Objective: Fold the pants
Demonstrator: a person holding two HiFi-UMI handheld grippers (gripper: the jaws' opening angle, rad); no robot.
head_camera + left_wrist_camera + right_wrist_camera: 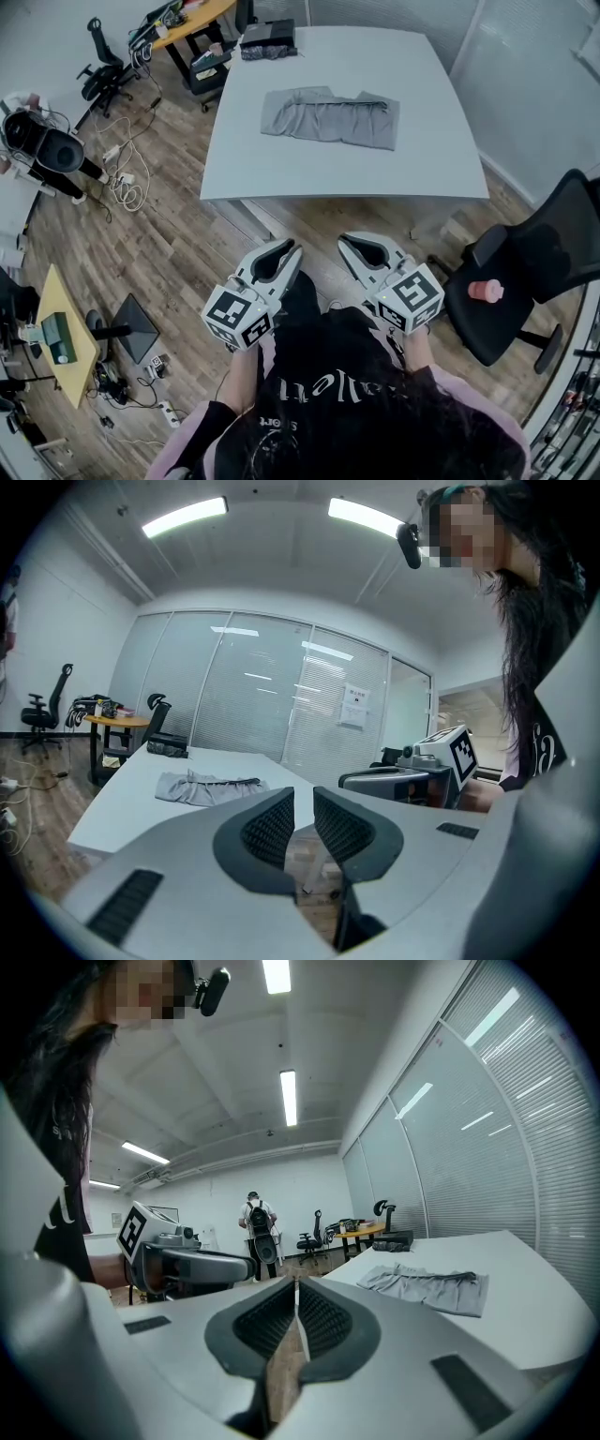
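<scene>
The pants (328, 117) lie flat near the middle of the white desk (281, 169), well apart from both grippers; the left gripper (284, 251) has its jaws slightly apart, nothing between; the right gripper (354, 246) has its jaws together, empty.

Grey pants (330, 117) lie on white table (281, 173); left gripper (289, 250) and right gripper (349, 242) held short of table.

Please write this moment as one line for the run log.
pants: flat on table, untouched | left tongs: open, empty | right tongs: shut, empty | both short of table
</scene>
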